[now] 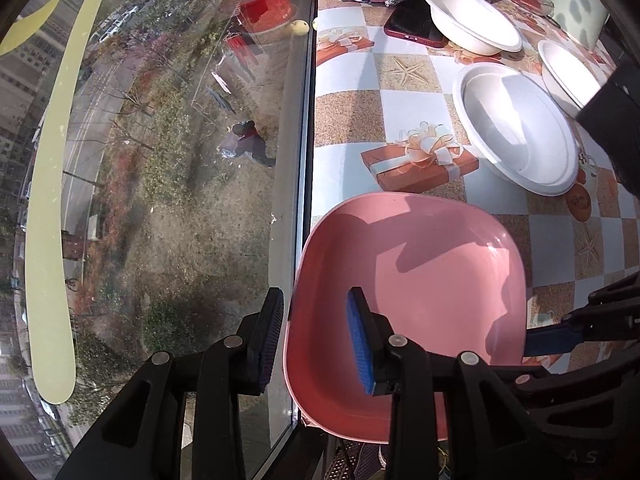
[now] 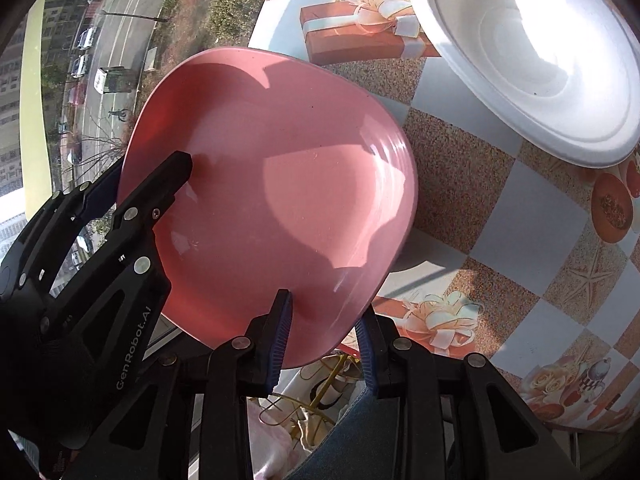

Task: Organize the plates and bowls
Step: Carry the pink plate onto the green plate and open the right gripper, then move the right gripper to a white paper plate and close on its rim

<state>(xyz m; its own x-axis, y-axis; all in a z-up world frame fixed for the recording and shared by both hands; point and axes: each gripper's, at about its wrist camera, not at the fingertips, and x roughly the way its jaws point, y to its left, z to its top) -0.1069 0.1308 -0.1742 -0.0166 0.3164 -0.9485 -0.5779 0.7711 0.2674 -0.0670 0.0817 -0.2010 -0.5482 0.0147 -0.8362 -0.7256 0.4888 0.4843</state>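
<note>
1. The step in hand looks like setting down the pink plate (image 1: 420, 304) at the table's corner by the window (image 1: 160, 160); part of it overhangs the table edge on the window side.
2. The left gripper (image 1: 316, 340) straddles the plate's window-side rim with its jaws parted: one pad outside the rim, one inside the well, a gap showing on the outer side, so it does not appear to clamp.
3. The right gripper (image 2: 324, 340) brackets the plate's near rim. Its jaws are narrowly apart; whether the pads press the rim I cannot tell.
4. Beyond the plate sits a white bowl (image 1: 516, 128), with two more white bowls farther off and a red phone (image 1: 412, 26) beside the farthest.
5. Next, I judge, the plate needs sliding fully onto the table (image 1: 348, 120), or a firm grip from both sides before lifting.
6. The table wears a checked cloth printed with gift boxes and starfish, in strong sunlight; the window overlooks a street far below.
</note>
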